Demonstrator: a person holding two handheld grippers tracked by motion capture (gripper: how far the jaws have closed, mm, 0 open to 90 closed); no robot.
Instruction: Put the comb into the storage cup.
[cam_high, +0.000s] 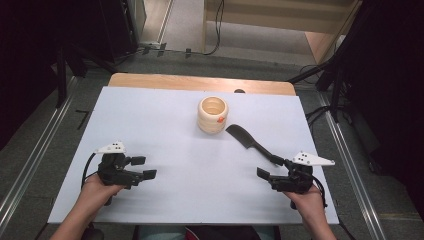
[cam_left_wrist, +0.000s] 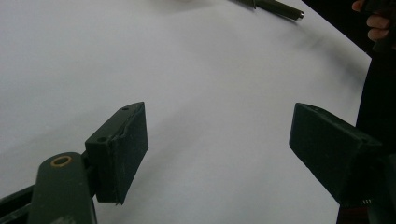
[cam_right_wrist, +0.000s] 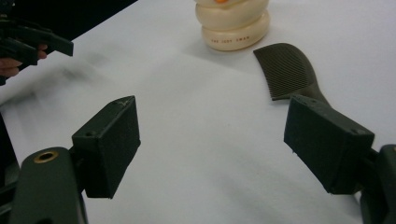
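We count one cream ribbed cup (cam_high: 212, 114) and one dark comb (cam_high: 248, 141) on one white worktop (cam_high: 165, 130). We also count two hand-held grippers, the left hand-held gripper (cam_high: 143, 167) and the right hand-held gripper (cam_high: 270, 173).

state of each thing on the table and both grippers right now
left gripper: open, holding nothing, low over the table near its left edge
right gripper: open, holding nothing, close to the comb's handle end
cup: upright, mouth up, standing free
comb: lying flat, untouched, just right of the cup
table: white top, bare in the middle
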